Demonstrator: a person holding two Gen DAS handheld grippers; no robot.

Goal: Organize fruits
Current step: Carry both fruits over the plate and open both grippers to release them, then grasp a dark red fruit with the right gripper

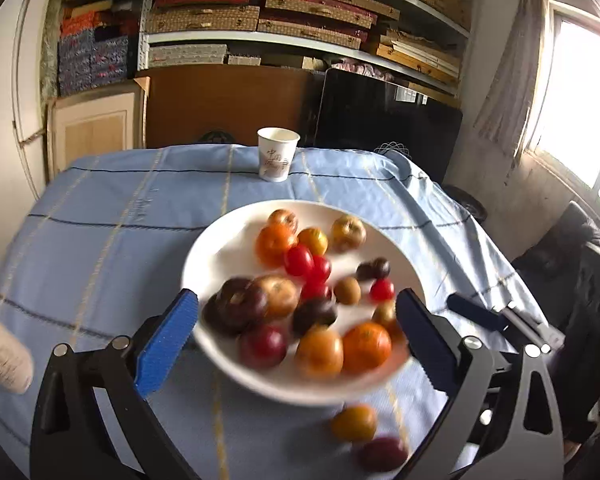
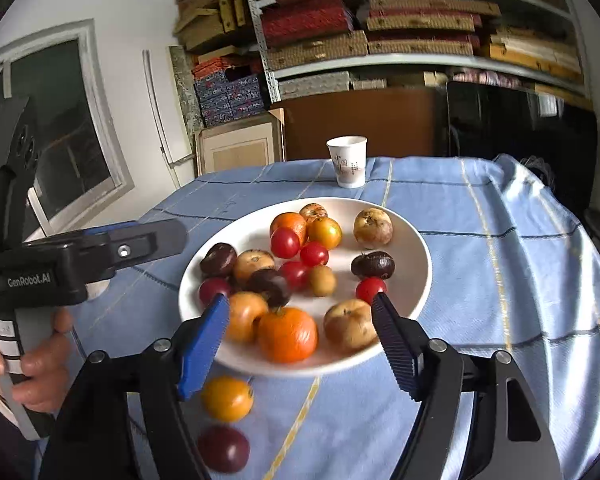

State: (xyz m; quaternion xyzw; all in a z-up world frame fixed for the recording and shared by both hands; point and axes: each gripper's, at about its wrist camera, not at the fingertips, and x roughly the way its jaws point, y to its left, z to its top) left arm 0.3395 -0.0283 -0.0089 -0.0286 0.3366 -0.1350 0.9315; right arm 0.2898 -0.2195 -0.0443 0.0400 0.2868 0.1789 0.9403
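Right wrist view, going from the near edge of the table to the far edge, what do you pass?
Dark purple round fruit on the cloth → yellow-orange round fruit on the cloth → white round plate loaded with fruit → white paper cup near the far edge.

Bare cloth around crowded plate; two loose fruits just before it.
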